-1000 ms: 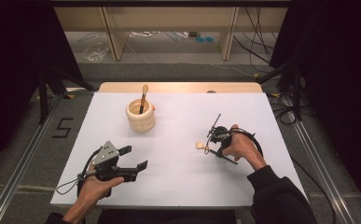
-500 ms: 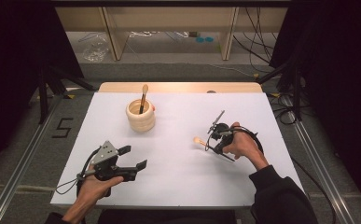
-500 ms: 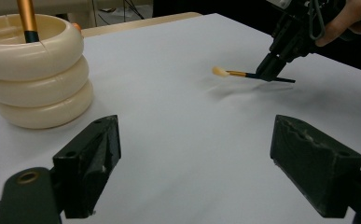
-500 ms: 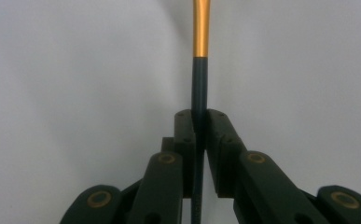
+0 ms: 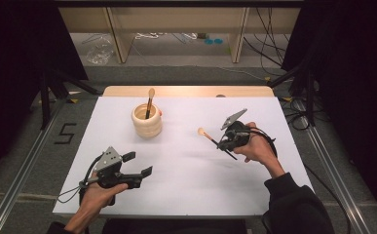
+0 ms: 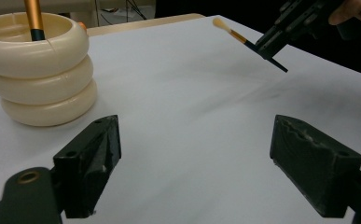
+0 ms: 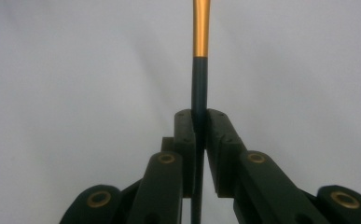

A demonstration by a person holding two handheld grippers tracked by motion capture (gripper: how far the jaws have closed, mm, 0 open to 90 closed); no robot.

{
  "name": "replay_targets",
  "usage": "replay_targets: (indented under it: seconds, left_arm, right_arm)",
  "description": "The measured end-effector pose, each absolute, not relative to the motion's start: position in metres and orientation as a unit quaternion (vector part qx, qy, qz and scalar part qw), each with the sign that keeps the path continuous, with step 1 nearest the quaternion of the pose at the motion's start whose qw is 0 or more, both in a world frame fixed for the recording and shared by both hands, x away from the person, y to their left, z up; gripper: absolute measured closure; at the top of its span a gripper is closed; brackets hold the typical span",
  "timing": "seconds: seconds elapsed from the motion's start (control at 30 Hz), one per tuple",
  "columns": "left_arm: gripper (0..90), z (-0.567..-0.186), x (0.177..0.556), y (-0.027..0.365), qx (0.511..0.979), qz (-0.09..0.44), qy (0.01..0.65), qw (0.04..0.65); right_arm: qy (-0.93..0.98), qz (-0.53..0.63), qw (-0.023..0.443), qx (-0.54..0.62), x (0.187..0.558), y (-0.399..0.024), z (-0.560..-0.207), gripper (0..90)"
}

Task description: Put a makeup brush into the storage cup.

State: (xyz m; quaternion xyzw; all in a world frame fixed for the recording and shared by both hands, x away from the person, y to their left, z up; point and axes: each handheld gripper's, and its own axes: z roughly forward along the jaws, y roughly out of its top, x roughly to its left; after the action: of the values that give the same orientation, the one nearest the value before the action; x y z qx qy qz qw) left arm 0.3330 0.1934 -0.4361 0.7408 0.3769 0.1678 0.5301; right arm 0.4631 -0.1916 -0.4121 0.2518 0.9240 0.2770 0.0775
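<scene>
A makeup brush (image 5: pixel 212 139) with a black handle, gold ferrule and pale tip is clamped in my right gripper (image 5: pixel 226 141), held above the white table right of centre. In the right gripper view the jaws press on the black handle (image 7: pixel 198 93), the gold ferrule pointing away. The left gripper view shows that brush (image 6: pixel 236 35) at top right. A cream ribbed holder (image 5: pixel 147 120) stands at the back left of centre with a second brush (image 5: pixel 149 103) upright in it. My left gripper (image 5: pixel 137 168) rests open near the front left, its fingers (image 6: pixel 92 161) wide apart over bare table.
The white table top (image 5: pixel 186 165) has a wooden strip along its far edge (image 5: pixel 186 91). Metal rails (image 5: pixel 25 165) run on the floor at both sides. Shelving and cables lie beyond the table.
My right gripper has lifted the brush off the table and raised it, the tip now pointing left and up. The left gripper has stayed put.
</scene>
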Motion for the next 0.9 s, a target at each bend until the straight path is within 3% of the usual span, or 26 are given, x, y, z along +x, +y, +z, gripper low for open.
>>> replay_targets:
  seconds: [0.37, 0.9]
  left_arm:
    - [16.3, -0.436, 0.334, 0.195, 0.739, 0.169, 0.374, 0.535]
    - [17.5, -0.430, 0.332, 0.188, 0.715, 0.155, 0.370, 0.573]
  right_arm:
    - [0.891, 0.381, 0.106, 0.223, 0.452, -0.181, -0.400, 83.7]
    - [0.863, 0.479, 0.070, 0.149, 0.429, -0.149, -0.394, 83.7]
